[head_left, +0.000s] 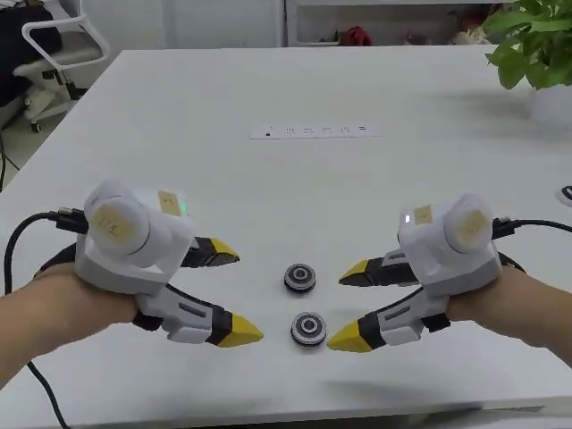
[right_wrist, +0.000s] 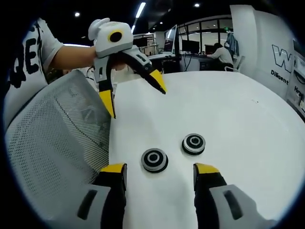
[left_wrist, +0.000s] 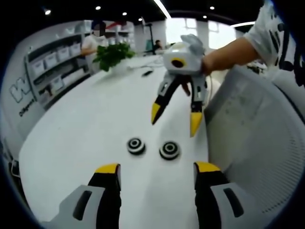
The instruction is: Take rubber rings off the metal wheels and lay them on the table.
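Currently two metal wheels; left hand-held gripper, right hand-held gripper spread wide, empty.

The far wheel and near wheel lie flat, slightly apart, black rubber rings on.

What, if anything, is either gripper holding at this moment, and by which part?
Nothing is held. The left gripper and right gripper are both open, and the far wheel and near wheel lie free on the table between them.
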